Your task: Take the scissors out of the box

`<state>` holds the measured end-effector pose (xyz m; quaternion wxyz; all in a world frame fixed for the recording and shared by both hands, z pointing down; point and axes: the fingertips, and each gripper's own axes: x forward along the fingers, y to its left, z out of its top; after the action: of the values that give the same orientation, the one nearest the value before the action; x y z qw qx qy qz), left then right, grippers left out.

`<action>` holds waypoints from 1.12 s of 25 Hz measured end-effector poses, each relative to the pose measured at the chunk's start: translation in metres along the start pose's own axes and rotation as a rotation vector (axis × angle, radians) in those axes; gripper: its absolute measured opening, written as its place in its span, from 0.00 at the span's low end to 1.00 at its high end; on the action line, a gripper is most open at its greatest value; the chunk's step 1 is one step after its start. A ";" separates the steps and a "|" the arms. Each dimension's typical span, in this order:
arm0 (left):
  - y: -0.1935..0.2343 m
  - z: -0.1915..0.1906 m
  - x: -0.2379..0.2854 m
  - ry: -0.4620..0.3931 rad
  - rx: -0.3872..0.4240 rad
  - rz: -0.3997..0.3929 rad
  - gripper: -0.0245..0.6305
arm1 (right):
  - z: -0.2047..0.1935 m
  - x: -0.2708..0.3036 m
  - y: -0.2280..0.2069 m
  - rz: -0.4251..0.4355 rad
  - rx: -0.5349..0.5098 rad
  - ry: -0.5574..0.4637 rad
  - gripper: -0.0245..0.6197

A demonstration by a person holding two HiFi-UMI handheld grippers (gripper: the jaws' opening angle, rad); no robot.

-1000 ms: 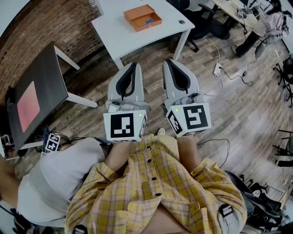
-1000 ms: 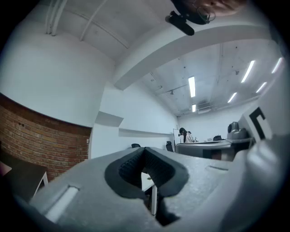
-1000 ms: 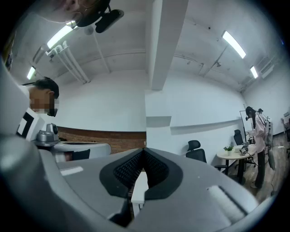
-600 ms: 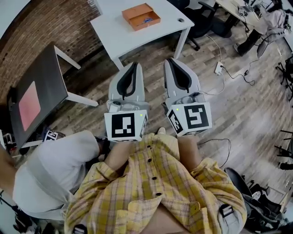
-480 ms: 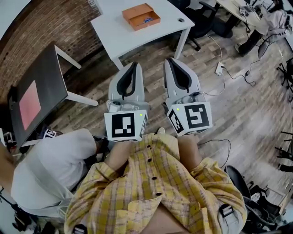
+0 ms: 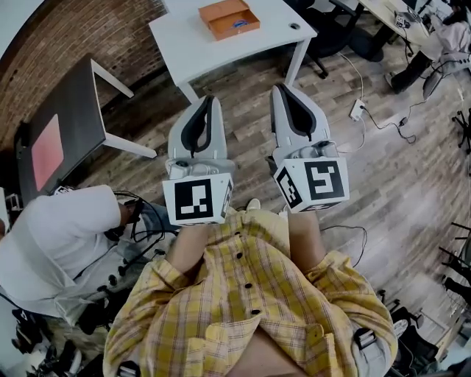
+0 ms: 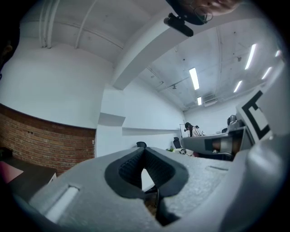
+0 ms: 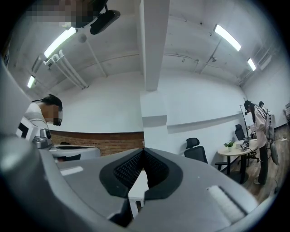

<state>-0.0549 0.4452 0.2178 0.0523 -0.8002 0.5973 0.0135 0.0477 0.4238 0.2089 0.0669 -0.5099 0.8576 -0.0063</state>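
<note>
An open orange box [image 6: 229, 18] rests on the white table [image 6: 191, 44] at the top of the head view. A small blue thing [image 6: 238, 23] lies inside it, too small to make out. Both grippers are held side by side over the wooden floor, short of the table and pointing toward it. My left gripper [image 6: 209, 99] is shut with nothing in it, and its tips meet in the left gripper view [image 7: 145, 149]. My right gripper [image 6: 278, 88] is likewise shut and holds nothing [image 8: 143, 150].
A dark side table [image 6: 62, 125] with a pink patch stands at left. A person in a white shirt [image 6: 44, 235] crouches at lower left among cables. A power strip [image 6: 358, 109] and cords lie on the floor at right. A small dark object [image 6: 294, 26] sits on the white table.
Both grippers have moved a little toward the white table, and the table sits slightly higher in the view. The person in white has shifted left and lower. Both jaws stay shut.
</note>
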 end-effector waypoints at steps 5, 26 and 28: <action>-0.007 -0.013 -0.011 0.017 0.000 0.037 0.04 | -0.009 -0.014 -0.007 0.011 0.028 -0.012 0.05; 0.068 -0.053 0.096 0.052 -0.053 0.003 0.04 | -0.045 0.116 -0.013 0.005 0.003 0.053 0.05; 0.077 -0.055 0.111 0.048 -0.056 -0.004 0.04 | -0.043 0.134 -0.017 -0.003 0.004 0.033 0.05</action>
<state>-0.0988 0.3119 0.2576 0.0155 -0.8026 0.5962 0.0111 -0.0060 0.2963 0.2385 0.0536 -0.5110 0.8578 -0.0165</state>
